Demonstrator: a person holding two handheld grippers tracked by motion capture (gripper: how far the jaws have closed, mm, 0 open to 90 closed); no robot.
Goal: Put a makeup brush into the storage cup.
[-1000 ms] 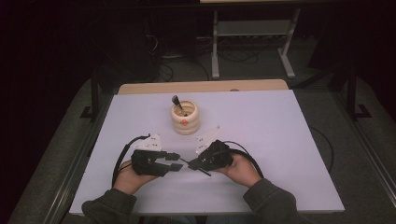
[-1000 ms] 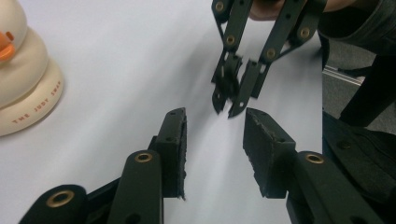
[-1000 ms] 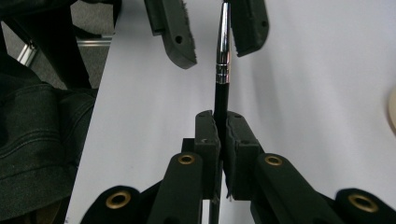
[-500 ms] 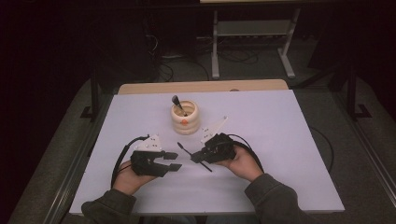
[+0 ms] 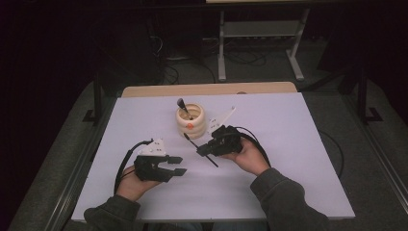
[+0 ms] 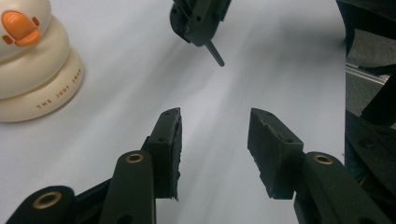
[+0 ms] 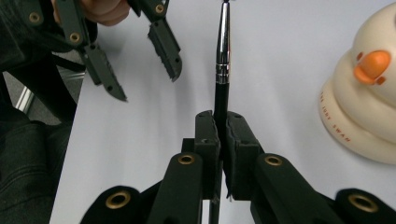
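My right gripper (image 5: 202, 151) is shut on a thin black pen-like stick (image 5: 212, 162) with a silver band (image 7: 222, 51), held just above the white table (image 5: 298, 159). The stick runs slantwise through the jaws, its far end toward a cream duck-shaped holder (image 5: 191, 123). A dark-headed brush (image 5: 182, 104) stands in that holder. My left gripper (image 5: 177, 165) rests at the front left; its jaws have just been opening and stand apart with nothing between them (image 6: 215, 140). In the left gripper view the right gripper (image 6: 198, 18) shows with the stick's tip (image 6: 216, 55) poking out.
The duck holder (image 6: 32, 70) (image 7: 369, 93) stands at the table's middle back, close to the right gripper. A wooden strip (image 5: 207, 89) edges the far side of the table. Dark floor, cables and a metal stand (image 5: 260, 43) lie beyond.
The two grippers met tip to tip a second ago; now they are apart. The right one has moved right and back toward the holder with the stick. The left hand stayed put.
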